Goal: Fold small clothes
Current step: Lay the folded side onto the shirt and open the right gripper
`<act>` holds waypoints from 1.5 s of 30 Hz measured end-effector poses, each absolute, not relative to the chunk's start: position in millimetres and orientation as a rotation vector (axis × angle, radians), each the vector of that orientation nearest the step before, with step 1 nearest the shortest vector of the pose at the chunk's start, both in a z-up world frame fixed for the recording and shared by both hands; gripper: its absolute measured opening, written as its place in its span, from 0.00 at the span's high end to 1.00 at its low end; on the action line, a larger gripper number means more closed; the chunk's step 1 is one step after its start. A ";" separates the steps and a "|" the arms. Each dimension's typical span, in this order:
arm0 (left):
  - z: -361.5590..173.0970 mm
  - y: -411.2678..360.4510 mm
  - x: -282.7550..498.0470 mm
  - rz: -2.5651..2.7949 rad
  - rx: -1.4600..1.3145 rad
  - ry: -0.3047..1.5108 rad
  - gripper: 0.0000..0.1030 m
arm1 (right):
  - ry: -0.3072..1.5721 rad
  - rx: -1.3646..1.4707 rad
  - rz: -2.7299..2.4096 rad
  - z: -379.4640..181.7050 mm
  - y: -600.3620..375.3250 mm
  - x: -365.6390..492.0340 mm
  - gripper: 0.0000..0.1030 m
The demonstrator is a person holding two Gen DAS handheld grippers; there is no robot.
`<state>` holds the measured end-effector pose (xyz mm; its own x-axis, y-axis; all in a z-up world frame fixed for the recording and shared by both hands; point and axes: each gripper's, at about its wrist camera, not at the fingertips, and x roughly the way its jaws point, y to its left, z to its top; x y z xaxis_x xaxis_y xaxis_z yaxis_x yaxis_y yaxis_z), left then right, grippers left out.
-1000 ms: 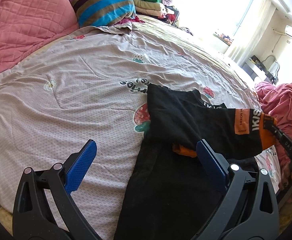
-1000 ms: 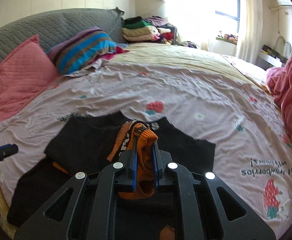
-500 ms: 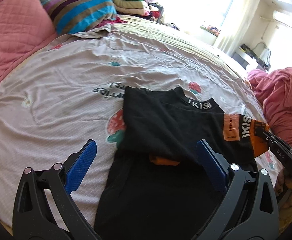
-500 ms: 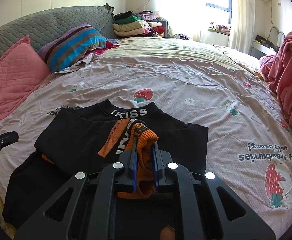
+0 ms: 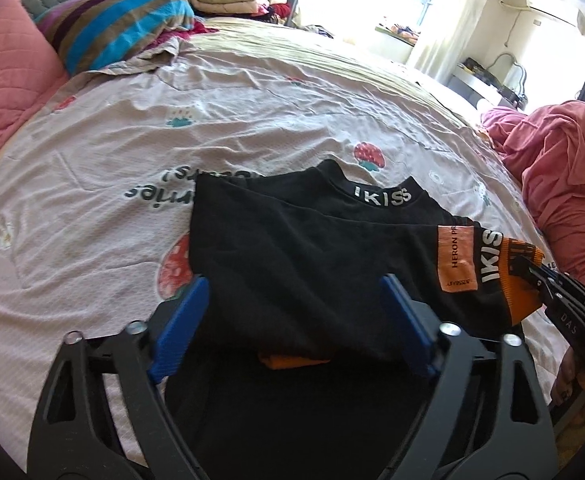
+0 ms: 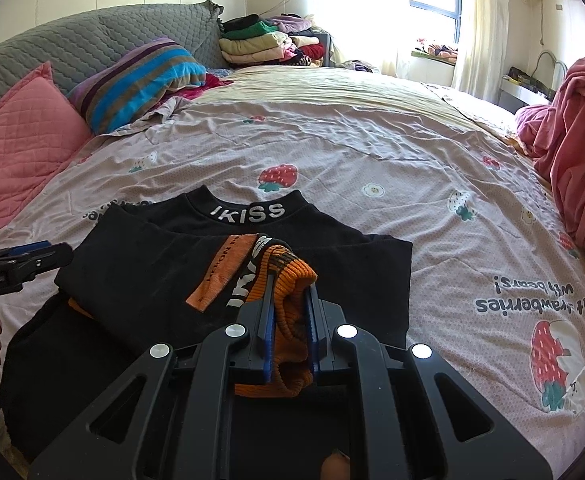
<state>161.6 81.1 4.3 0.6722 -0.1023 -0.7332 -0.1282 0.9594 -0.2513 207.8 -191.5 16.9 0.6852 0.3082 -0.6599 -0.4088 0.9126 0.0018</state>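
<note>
Folding in progress: black top [image 5: 304, 256] lies flat on the bedsheet [image 5: 140, 128], collar away from the camera, one sleeve laid across the chest.

Right gripper [image 6: 288, 304]: jaws pressed together, pinching the orange cuff [image 6: 288, 276] of that sleeve, held low over the body of the top.

Left gripper [image 5: 292, 320]: jaws closing, blue pads either side of the folded black cloth; from the left wrist view the pads do not look to be pressing on it yet. A second orange cuff [image 5: 292, 360] pokes out from under the fold, between the pads.

Risks, as judged:
- Left jaws may bite only the top layer. Lifting would then peel the fold apart.
- They may catch the sheet along with the cloth and drag it.
- If the right lets go of the cuff unevenly, the sleeve could slide off the chest, since knit cuffs tend to spring.
- Pulling with both hands at once could skew the collar line.
</note>
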 end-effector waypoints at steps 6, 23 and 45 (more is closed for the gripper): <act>-3.4 75.4 171.5 -0.006 -0.268 0.853 0.41 | 0.725 -0.149 0.395 11.2 -192.2 211.6 0.87; -41.6 61.4 175.6 -0.033 -0.186 0.947 0.42 | 0.754 -0.216 0.424 2.2 -165.0 211.4 0.75; -45.8 66.5 166.1 -0.049 -0.227 0.936 0.42 | 0.927 -0.221 0.465 -46.5 -143.9 215.3 0.52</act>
<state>166.2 66.5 -45.8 0.5941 -0.1402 -0.7921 -0.0563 0.9750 -0.2148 215.3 -143.9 -46.5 0.5110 0.2890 -0.8095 -0.4756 0.8795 0.0138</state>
